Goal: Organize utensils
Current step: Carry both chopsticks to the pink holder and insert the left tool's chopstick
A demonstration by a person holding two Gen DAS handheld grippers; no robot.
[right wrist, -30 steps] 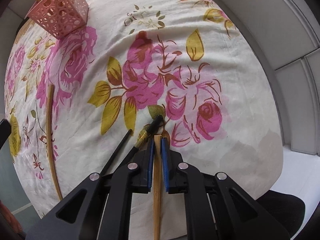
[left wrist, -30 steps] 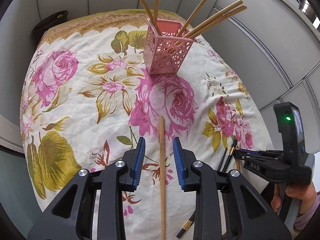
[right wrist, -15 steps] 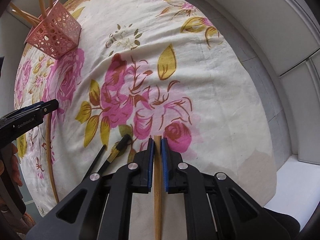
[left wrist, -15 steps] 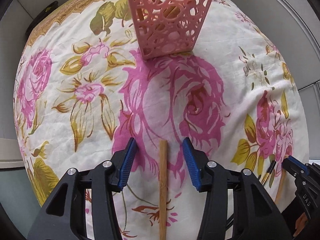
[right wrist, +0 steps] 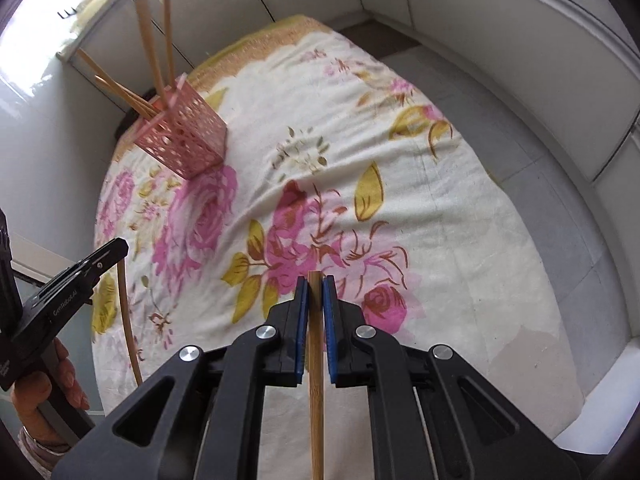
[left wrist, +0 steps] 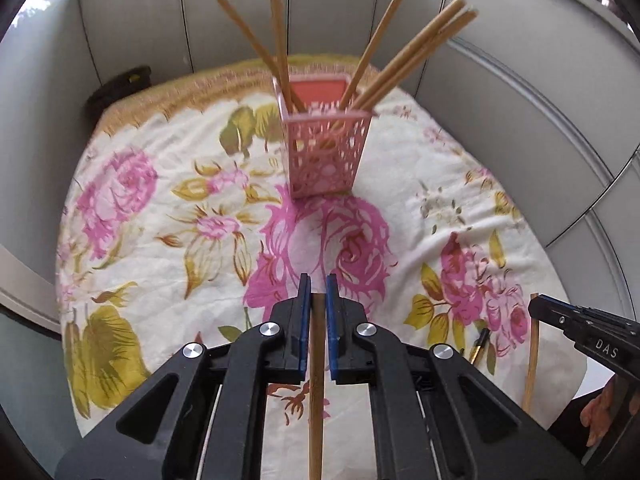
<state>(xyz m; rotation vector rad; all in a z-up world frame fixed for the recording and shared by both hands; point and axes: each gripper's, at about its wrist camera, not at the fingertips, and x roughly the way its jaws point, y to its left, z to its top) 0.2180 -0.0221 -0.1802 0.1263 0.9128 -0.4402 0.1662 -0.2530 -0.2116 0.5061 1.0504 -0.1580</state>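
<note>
- Chopstick (left wrist: 316, 380) sits clamped between the blue pads of the left gripper (left wrist: 314, 300), whose jaws have just been closing on it; its tip ends between the pads and the shaft runs back under the gripper.
- Second chopstick (right wrist: 316, 360) is clamped in the right gripper (right wrist: 315, 300), its blunt end level with the fingertips.
- Holder (left wrist: 326, 152), pink and perforated, stands upright on the cloth (left wrist: 160, 248) well ahead of the left fingers, with bare cloth between.
- Sticks (left wrist: 416, 52) in the holder lean out to both sides; the middle of its mouth looks open.
- From the right gripper the holder (right wrist: 184, 136) lies far ahead and to the left, near the cloth's far edge.
- Cloth ahead and right of the right fingers is bare up to its edge.
- Dark pen-like item (left wrist: 479, 345) lies on the cloth to the right of the left fingers, near the right gripper's tip.
</note>
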